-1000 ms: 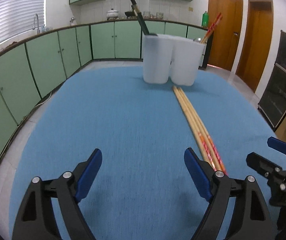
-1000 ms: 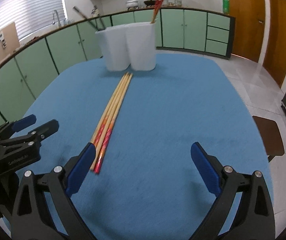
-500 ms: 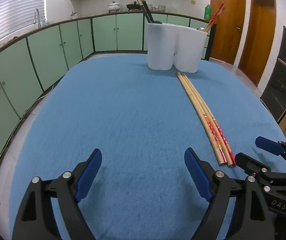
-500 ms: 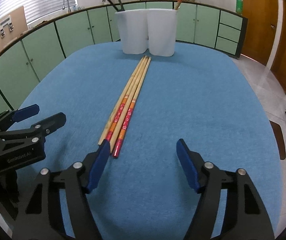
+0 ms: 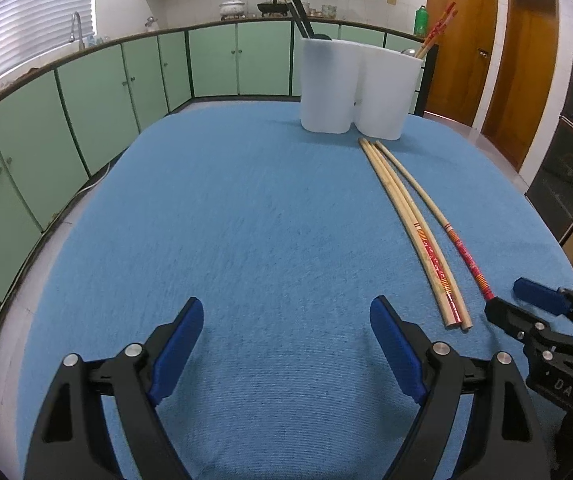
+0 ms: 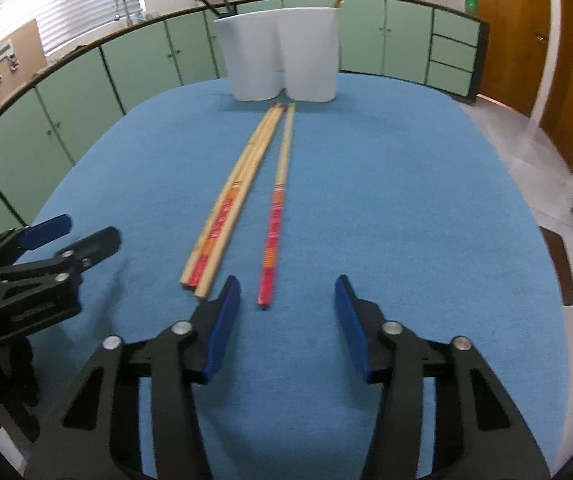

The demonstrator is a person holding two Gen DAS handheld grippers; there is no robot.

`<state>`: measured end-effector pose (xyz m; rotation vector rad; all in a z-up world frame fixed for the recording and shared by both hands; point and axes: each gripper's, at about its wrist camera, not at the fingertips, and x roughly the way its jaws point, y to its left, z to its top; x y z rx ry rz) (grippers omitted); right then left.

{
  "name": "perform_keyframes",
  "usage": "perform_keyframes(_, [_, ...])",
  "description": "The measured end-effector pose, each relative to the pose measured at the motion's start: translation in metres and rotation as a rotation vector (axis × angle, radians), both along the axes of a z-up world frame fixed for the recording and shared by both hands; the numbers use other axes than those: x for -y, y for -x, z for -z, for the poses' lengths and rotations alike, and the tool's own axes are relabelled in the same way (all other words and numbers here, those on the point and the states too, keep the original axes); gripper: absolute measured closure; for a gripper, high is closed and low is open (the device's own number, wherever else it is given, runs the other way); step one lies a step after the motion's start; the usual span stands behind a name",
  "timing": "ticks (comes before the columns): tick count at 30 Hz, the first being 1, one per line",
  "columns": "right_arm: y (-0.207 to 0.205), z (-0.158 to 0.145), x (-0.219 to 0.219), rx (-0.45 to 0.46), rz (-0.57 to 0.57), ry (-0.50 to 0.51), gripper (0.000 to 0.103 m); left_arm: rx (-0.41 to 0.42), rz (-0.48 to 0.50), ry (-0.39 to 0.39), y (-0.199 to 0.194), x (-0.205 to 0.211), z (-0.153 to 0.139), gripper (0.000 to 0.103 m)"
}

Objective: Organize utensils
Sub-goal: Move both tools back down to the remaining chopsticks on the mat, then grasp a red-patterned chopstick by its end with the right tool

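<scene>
The step in hand looked like picking 1 chopstick (image 6: 272, 232) off the blue tablecloth (image 6: 406, 208): the right gripper (image 6: 286, 308) was closing its jaws either side of the red end, not yet touching. Next, the pinch needed to land squarely on that thin stick. It lay just apart from 3 bundled chopsticks (image 6: 226, 216), short of the white holder (image 6: 282, 64). The left gripper (image 5: 282, 344) stood spread, empty.
</scene>
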<state>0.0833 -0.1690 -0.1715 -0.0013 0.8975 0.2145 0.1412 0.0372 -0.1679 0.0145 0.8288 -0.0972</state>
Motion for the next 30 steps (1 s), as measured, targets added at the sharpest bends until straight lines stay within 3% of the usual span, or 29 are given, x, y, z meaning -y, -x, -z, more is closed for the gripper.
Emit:
perform_keyframes(7, [0.000,0.000,-0.008,0.001,-0.028,0.007,0.081,-0.002,-0.004,-0.003,-0.002,0.002,0.000,0.019])
perform_keyframes(10, [-0.001,0.000,-0.003,-0.007,-0.016,-0.018,0.097,-0.004,0.005,-0.012,-0.003,0.005,0.000,0.019])
perform_keyframes(22, [-0.002,0.000,0.018,0.001,0.031,-0.008,0.098,0.003,0.095,0.029,-0.001,0.037,-0.004,0.019])
perform_keyframes(30, [-0.002,0.001,0.021,-0.002,0.036,-0.021,0.098,-0.037,0.133,-0.011,-0.003,0.056,0.005,0.019])
